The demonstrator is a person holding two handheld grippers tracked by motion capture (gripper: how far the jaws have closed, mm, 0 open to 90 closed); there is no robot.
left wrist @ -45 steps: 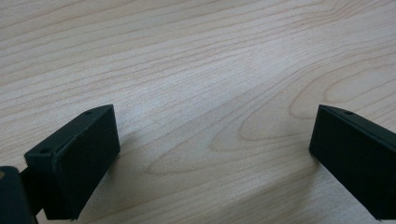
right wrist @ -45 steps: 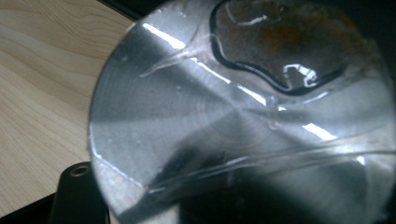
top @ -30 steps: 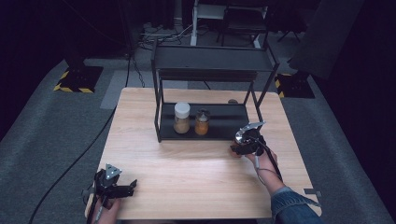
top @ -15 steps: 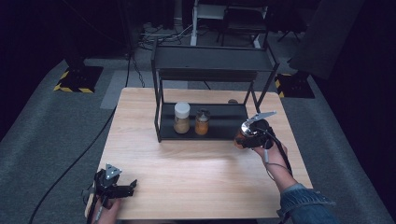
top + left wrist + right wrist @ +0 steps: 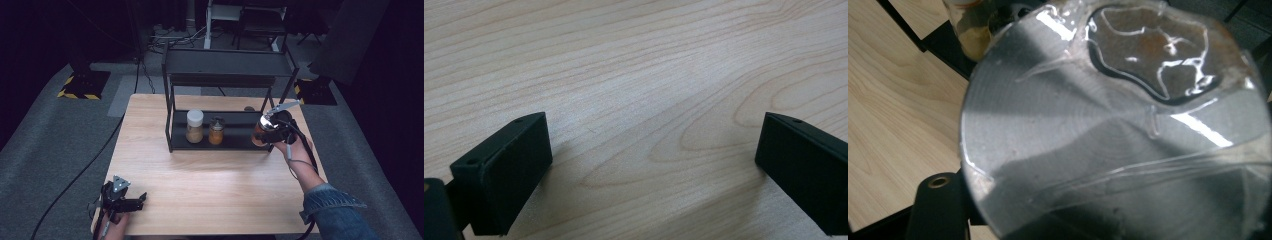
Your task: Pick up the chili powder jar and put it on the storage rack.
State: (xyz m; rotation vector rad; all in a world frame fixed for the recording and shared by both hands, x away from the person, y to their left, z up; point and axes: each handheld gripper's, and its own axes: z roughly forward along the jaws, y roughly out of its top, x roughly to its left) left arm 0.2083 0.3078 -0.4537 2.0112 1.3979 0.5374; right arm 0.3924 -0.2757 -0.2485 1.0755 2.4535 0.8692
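Note:
My right gripper (image 5: 266, 131) is shut on a jar (image 5: 260, 133) with brownish contents and a silver lid, and holds it in the air by the right end of the black rack's (image 5: 225, 65) lower tier. The right gripper view looks straight onto the shiny lid (image 5: 1108, 125), with one black finger (image 5: 940, 210) at its lower left. On that lower tier stand a white-lidded jar (image 5: 194, 126) and a smaller dark-lidded jar (image 5: 216, 131). At the table's front left corner my left gripper (image 5: 136, 201) rests open; between its jaws (image 5: 649, 165) lies bare wood.
The two-tier rack stands at the back middle of the wooden table (image 5: 215, 190). Its top shelf is bare. A small brown object (image 5: 248, 108) lies behind the rack. Cables trail on the dark floor around the table.
My right gripper has lifted the jar off the table, up and toward the right end of the rack. The left gripper has stayed put.

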